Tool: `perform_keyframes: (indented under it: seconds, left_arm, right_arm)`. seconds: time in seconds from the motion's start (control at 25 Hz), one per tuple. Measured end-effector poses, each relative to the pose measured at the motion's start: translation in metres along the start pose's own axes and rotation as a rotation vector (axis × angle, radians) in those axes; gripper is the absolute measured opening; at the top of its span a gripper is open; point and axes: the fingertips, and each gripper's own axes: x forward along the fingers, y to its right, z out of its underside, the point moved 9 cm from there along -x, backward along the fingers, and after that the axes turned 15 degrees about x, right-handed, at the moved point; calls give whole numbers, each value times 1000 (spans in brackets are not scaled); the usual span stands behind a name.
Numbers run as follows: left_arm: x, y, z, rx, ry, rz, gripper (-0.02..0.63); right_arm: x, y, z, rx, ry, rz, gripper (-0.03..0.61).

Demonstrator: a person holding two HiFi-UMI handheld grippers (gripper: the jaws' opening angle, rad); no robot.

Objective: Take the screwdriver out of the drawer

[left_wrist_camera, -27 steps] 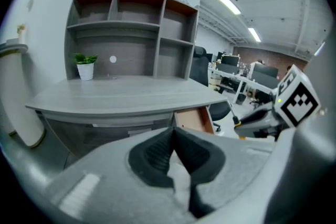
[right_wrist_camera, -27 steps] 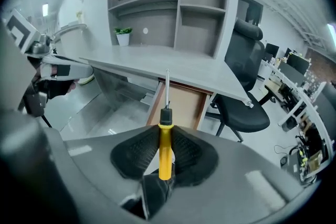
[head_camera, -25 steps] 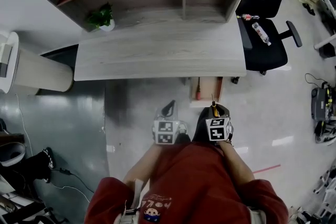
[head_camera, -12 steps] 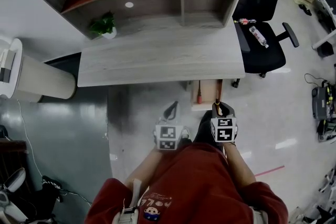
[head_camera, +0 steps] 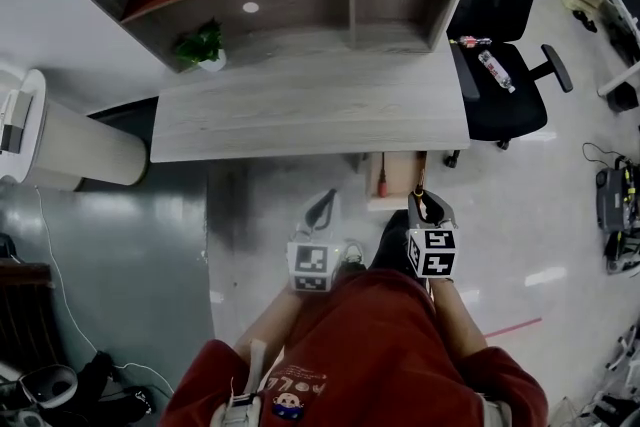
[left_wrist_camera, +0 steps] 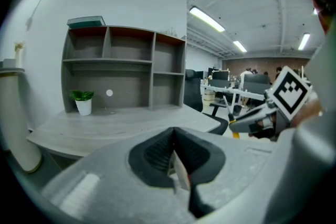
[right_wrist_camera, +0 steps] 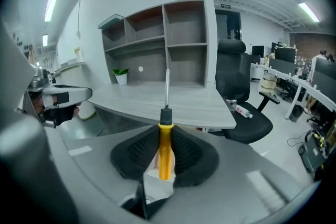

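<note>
Right gripper (head_camera: 427,207) clamps the yellow handle of the screwdriver (right_wrist_camera: 165,157), shaft pointing to twelve o'clock and held clear of the open drawer (head_camera: 393,177) under the desk (head_camera: 310,105); the firm grip on the handle likely steadies the tool; left gripper (head_camera: 321,210), at nine o'clock of the right, has its jaws together on nothing, seemingly kept aside; a reddish item lies in the drawer, too small to identify; the removal looks essentially done.

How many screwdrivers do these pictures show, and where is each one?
1. The yellow-handled screwdriver is clamped in the right gripper. A reddish item lies in the open drawer under the desk; whether it is another screwdriver cannot be told.
</note>
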Motion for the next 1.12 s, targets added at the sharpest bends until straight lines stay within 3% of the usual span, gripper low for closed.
perform_keyframes:
  seconds: [0.4, 1.12]
  left_arm:
    - [-3, -2, 0, 43, 4, -6, -3]
    - [-2, -6, 9, 8, -31, -12, -3]
  right_arm:
    - [-4, -1, -6, -16, 43, -10, 72]
    - [-2, 3, -10, 7, 48, -16, 72]
